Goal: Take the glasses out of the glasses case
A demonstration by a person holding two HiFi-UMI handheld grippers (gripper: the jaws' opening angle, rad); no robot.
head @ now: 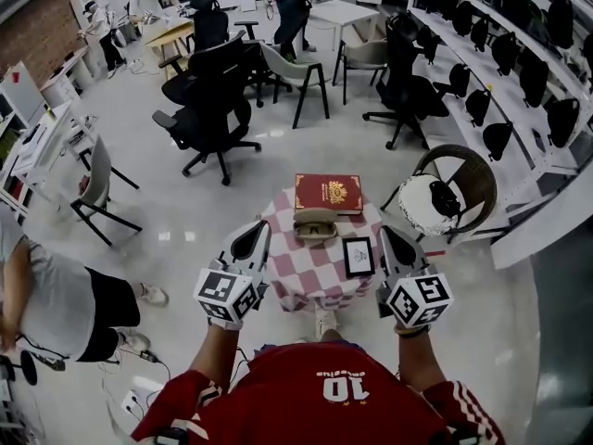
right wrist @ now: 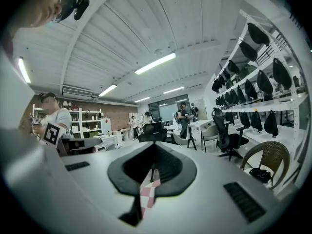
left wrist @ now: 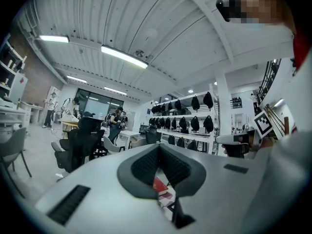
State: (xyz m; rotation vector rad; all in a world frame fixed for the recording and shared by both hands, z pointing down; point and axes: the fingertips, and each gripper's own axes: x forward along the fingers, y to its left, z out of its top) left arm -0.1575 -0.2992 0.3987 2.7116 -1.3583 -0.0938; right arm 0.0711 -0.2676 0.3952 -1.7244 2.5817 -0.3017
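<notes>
A: Both grippers hover at the near edge of the small round table (head: 278,213); the left gripper (head: 263,227) hangs over its left side and the right gripper (head: 387,231) over its right.

B: And the fingers? In the left gripper view the left gripper (left wrist: 158,148) has its pads pressed together at the tips, nothing pinched; only a sliver of the red book (left wrist: 160,184) shows through the slit below.

A: Same in the right gripper view; the right gripper (right wrist: 153,146) is closed on itself, with the checked cloth (right wrist: 146,197) peeking through.

B: Where's the glasses case (head: 315,225)?

A: On the checked cloth (head: 306,276), mid-table, just in front of the red book (head: 328,193); it lies between the two grippers and apart from both; a black-framed picture (head: 358,256) sits near its right, close to the right gripper.

B: Lid open or closed?

A: Can't tell from here.
</notes>
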